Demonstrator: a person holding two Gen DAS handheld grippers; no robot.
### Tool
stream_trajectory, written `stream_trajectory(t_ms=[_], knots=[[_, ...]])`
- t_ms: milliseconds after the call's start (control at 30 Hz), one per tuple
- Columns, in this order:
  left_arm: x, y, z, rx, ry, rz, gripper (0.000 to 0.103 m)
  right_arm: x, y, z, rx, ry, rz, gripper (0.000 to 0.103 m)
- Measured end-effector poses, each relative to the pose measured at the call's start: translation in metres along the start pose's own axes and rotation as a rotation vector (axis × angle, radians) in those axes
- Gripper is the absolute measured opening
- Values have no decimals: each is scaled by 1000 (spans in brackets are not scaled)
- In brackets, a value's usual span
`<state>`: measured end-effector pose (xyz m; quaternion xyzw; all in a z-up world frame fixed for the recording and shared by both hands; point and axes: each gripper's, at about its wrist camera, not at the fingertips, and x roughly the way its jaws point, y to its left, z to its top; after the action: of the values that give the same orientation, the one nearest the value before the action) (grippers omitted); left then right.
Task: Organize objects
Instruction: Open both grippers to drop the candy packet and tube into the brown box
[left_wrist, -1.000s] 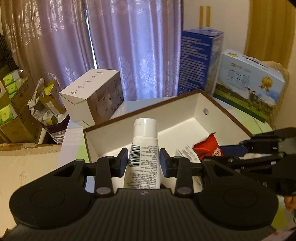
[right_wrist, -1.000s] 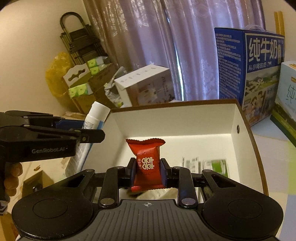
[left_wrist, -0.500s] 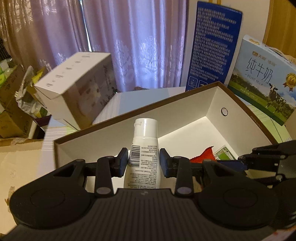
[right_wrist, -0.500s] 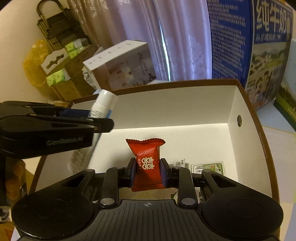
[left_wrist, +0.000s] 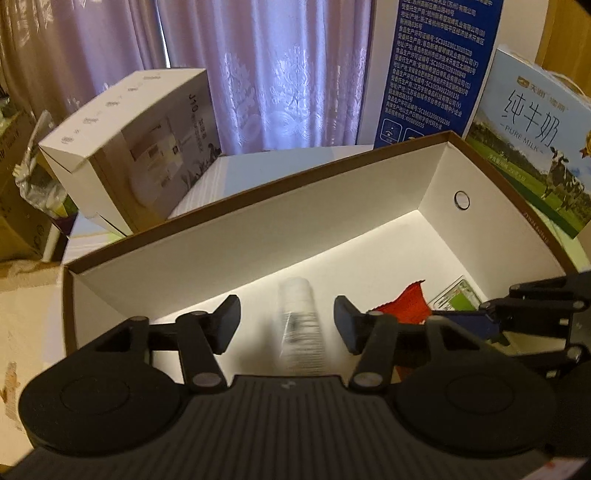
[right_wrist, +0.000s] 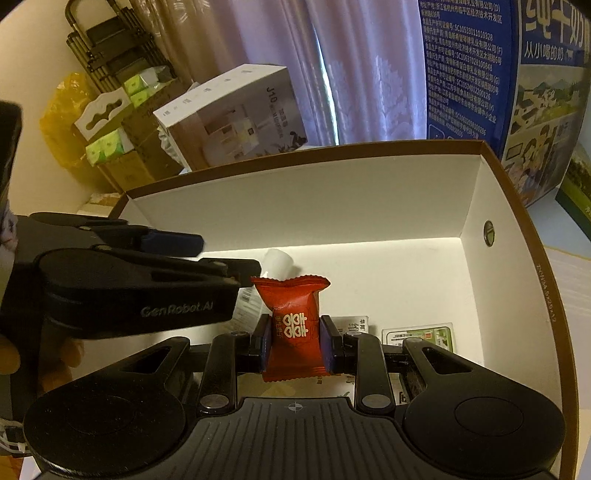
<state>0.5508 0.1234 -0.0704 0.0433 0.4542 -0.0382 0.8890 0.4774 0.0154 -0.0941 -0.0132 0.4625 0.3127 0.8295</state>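
Half a second earlier the left gripper (left_wrist: 286, 326) had been clamped on a white tube with a barcode label; now its jaws stood wide apart and the white tube (left_wrist: 298, 325) showed blurred between them, touching neither — apparently dropping toward the floor of the open box (left_wrist: 258, 236). The box, white inside with a brown rim, filled more of both views than before.

In the right wrist view, the right gripper (right_wrist: 294, 341) was closed on a red candy wrapper (right_wrist: 293, 325) printed with a gold double-happiness mark, gripped at mid-height and held upright over the box interior. The left gripper (right_wrist: 207, 258) reached in from the left, its tip just beside the wrapper's top edge. The tube's cap (right_wrist: 277, 263) peeked out behind the wrapper. Flat sachets (right_wrist: 419, 338) lay on the box floor to the right, one white and green; they appeared again in the left view (left_wrist: 456, 299), near the right gripper (left_wrist: 480, 325).

Around the box stood a white appliance carton (left_wrist: 140, 147), a tall blue milk carton (left_wrist: 432, 70) and a pale blue case marked "Pure Milk" (left_wrist: 532, 147). The counter (left_wrist: 280, 162) showed behind the box's far wall.

The step in hand seemed to be the release of the candy. It would go best with the right gripper lowered close to the box floor over a bare patch — clear of the sachets and the tube — before opening. The left gripper would do well to draw back first, since the two tips were crowded.
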Motion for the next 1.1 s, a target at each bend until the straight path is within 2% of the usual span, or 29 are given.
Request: stream_trajectory(t_ms=[233,400,467,567,1100], knots=[[-10,17,-4,-37,5,20,64,1,2,3,31,-1,17,24],[-22,26,-7,-44,-9,53,77,-1,4,8,67,-17,37,27],[-27,29,-8,-49,-14,54,78,-5,4,8,73,-30,28,40],[-38,30,-11,-63,-21,41,80,-13,3,7,85,-46,26,44],[-115,12,-53,-78,-68,11,89,-100,13,-38,113,-142,0,47]])
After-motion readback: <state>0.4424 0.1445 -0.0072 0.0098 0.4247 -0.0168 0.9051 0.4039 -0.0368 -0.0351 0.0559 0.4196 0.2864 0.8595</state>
